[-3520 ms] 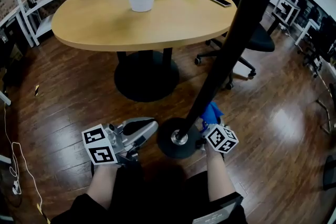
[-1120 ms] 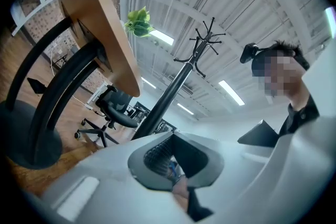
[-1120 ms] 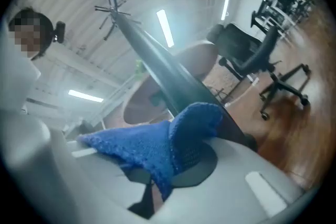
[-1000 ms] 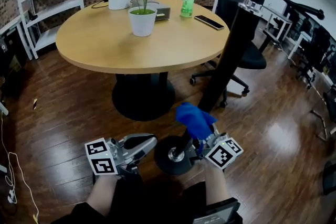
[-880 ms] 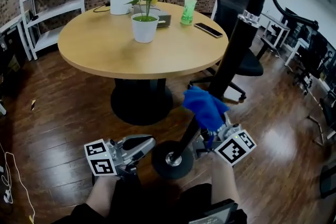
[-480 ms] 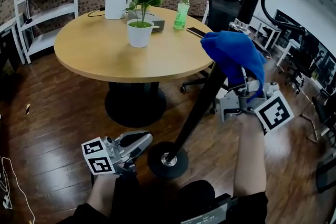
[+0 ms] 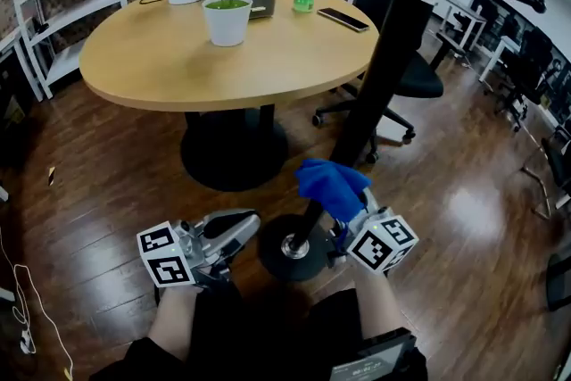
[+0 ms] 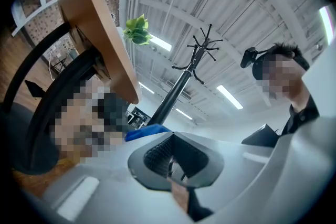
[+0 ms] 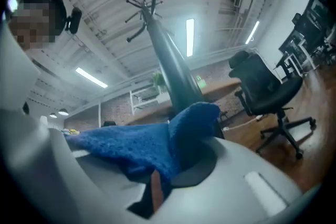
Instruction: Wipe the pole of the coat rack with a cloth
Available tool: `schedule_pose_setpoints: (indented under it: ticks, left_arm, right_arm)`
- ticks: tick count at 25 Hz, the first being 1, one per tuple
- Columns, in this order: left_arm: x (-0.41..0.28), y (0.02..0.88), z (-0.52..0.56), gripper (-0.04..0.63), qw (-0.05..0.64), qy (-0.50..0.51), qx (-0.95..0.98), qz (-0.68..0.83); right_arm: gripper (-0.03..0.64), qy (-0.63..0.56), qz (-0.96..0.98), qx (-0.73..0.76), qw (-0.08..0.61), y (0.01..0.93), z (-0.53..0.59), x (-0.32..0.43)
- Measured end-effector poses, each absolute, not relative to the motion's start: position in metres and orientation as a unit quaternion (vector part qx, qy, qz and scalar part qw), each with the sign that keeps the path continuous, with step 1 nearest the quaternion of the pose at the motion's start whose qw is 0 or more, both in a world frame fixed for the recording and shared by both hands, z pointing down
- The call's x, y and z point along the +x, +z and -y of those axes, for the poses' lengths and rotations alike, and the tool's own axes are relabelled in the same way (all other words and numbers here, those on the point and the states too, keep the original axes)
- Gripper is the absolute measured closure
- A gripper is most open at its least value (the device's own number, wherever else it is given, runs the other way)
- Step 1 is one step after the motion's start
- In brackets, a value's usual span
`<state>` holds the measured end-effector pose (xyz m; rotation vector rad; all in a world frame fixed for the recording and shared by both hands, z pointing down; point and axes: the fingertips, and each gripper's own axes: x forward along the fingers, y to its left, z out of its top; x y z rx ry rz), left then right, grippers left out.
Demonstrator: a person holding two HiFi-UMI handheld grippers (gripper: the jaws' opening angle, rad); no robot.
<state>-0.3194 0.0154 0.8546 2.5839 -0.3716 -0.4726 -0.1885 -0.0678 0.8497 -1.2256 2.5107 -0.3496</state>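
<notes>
right gripper (image 7: 346, 223): clamped on cloth (image 7: 328, 185), against lower pole (image 7: 376, 89) | left gripper (image 7: 243, 226): jaws together, empty

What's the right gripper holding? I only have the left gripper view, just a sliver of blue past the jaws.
Observer: A blue cloth, pinched by the right gripper and draped over its jaws.
Operator: Where on the pole?
Observer: Low. In the head view the cloth looks pressed against the pole, just above its round base.
Operator: And my left gripper relative to that?
Observer: The left gripper sits low beside the base, on its left, apart from the pole.
</notes>
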Motion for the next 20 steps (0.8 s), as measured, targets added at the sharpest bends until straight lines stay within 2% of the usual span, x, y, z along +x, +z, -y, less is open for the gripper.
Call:
schedule_pose_setpoints:
  ticks: [4,11,15,20]
  left_arm:
    - [-0.318,0.865,-0.016,0.592,0.252,-0.164,0.944,0.139]
    - [-0.316,0.877,-0.022,0.592,0.26,-0.155,0.943,0.139]
    - [-0.318,0.873,-0.02,0.592,0.257,-0.155,0.944,0.138]
    - [-0.31,0.832,-0.014,0.592,0.247,-0.171,0.945,0.129]
  right_arm:
    - [0.595,-0.201,-0.87,-0.442,0.086,0.971,0.069,-0.193]
    - [0.595,-0.301,-0.845,-0.442,0.035,1.103,0.068,-0.196]
    - [0.594,-0.309,-0.84,-0.443,0.052,1.091,0.069,-0.195]
    - [0.594,-0.264,-0.859,-0.428,0.102,0.977,0.07,-0.19]
